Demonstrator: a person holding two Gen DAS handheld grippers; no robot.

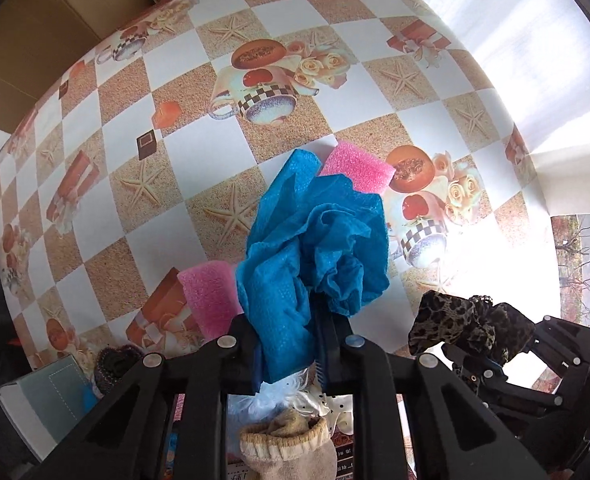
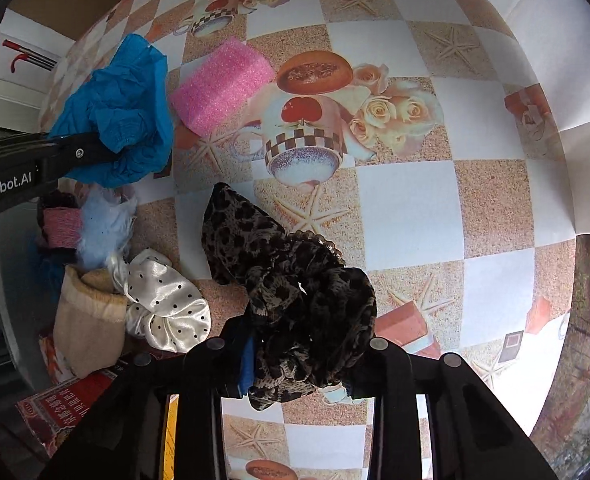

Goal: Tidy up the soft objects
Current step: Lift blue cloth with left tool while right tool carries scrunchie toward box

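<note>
A crumpled blue cloth hangs lifted off the table, with my left gripper shut on its lower fold. The right wrist view has the same blue cloth at the upper left, in the left gripper. My right gripper is shut on a leopard-print scrunchie, held above the checked tablecloth. That scrunchie also shows at the lower right of the left wrist view. One pink sponge lies behind the cloth, another pink sponge to its left.
A pile of soft things lies at the table's near left: a white polka-dot scrunchie, a beige sock, a light blue fluffy piece and a pink knit. A red printed packet lies below them. A cardboard box stands beyond the table.
</note>
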